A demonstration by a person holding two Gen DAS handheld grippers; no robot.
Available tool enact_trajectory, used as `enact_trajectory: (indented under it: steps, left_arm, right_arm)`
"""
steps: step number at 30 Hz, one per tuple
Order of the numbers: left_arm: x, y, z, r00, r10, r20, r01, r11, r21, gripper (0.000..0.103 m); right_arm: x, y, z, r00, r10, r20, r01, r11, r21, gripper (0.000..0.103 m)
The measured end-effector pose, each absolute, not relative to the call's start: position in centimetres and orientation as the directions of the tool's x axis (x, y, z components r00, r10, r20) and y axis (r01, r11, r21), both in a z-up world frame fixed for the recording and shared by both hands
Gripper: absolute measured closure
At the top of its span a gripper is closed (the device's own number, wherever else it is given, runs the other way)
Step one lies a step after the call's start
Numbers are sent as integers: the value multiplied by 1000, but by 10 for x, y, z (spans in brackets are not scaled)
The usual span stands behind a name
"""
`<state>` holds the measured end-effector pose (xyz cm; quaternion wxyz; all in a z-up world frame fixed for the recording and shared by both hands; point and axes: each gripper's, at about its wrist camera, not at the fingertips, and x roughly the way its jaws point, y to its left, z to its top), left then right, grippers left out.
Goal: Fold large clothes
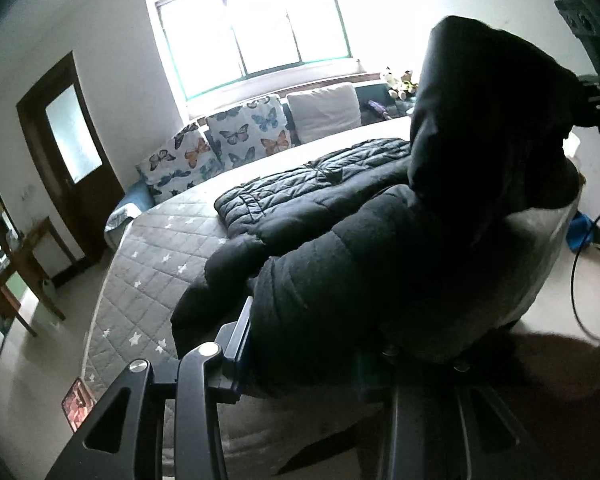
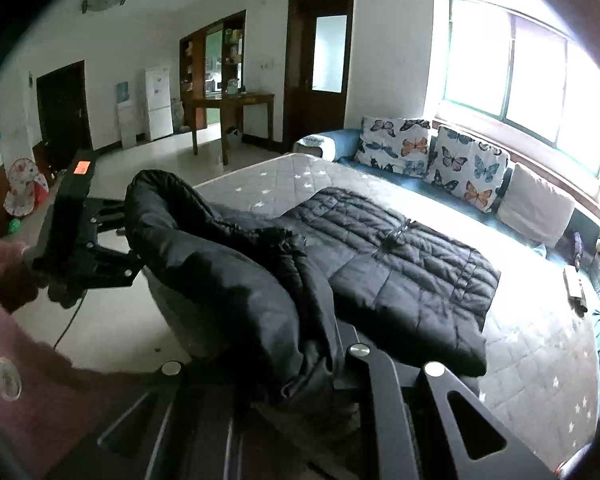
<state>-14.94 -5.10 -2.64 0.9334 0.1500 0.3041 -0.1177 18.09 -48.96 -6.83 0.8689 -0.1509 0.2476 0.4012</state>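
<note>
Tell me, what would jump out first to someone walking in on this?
A big black puffer jacket sprawls across the grey star-quilted mattress, one edge lifted by the left gripper and the right gripper. Behind it, butterfly-print cushions line the sofa under a glaring window.

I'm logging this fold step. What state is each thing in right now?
Black puffer jacket: partly flat on the mattress, near edge lifted.
Left gripper: shut on the jacket.
Right gripper: shut on the jacket.
Mattress: partly covered by the jacket.
Door: closed.
</note>
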Motion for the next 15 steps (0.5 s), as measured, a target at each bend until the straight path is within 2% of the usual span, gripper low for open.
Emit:
enact_trajectory:
  steps: [9, 15]
  left_arm:
    - [-55, -53, 42, 787, -136, -602, 278, 949, 148, 62]
    - [49, -55, 77, 780, -127, -613, 263, 955, 136, 62]
  right_arm:
    - [270, -481, -39, 581, 636, -509, -746, 666, -19, 87]
    - [370, -468, -33, 610, 602, -516, -693, 721, 21, 87]
